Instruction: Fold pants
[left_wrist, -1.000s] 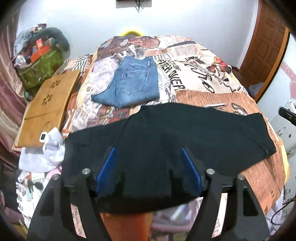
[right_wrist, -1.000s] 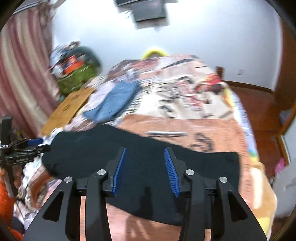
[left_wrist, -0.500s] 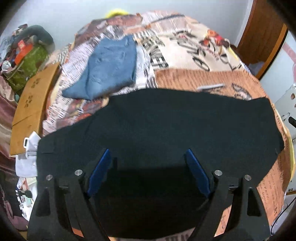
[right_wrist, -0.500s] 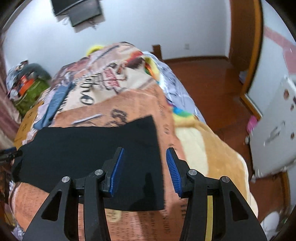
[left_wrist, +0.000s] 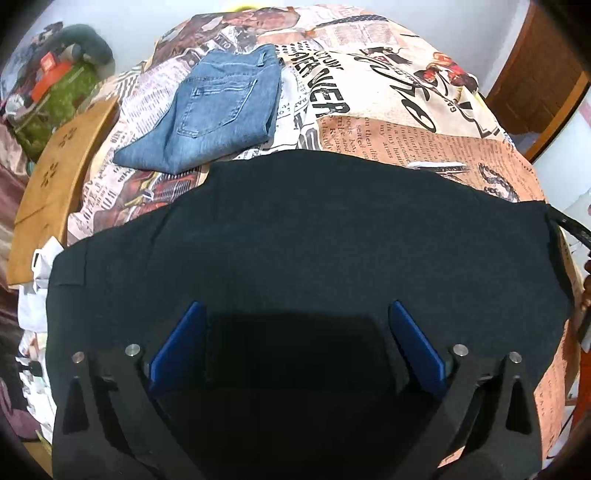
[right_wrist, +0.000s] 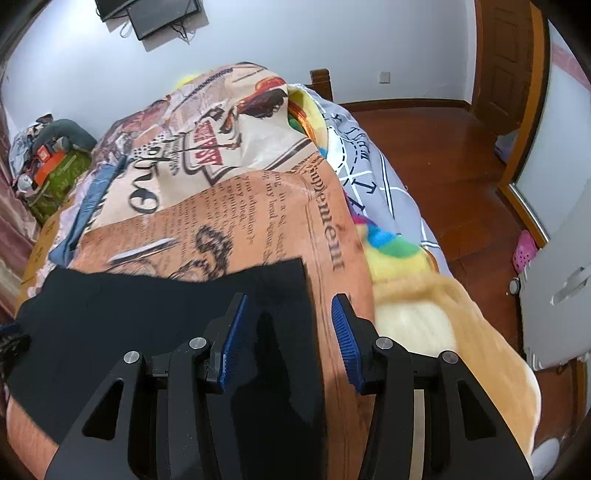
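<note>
Black pants (left_wrist: 314, 243) lie flat across the near part of the bed, waist end at the left, leg ends at the right. My left gripper (left_wrist: 293, 314) is open and empty, hovering low over their middle near the front edge. In the right wrist view the pants' leg end (right_wrist: 184, 306) lies under my right gripper (right_wrist: 288, 306), which is open and empty and straddles the right hem edge. The far left end of the pants is partly out of view.
Folded blue jeans (left_wrist: 218, 110) lie farther back on the newspaper-print bedspread (left_wrist: 388, 99). A wooden board (left_wrist: 55, 173) and a cluttered green bag (left_wrist: 55, 92) stand left of the bed. A wooden floor (right_wrist: 443, 155) and a pink shoe (right_wrist: 524, 251) lie right of the bed.
My left gripper has dropped lower and closer over the pants. My right gripper has swung right along the pants to their leg end and come down toward the hem.
</note>
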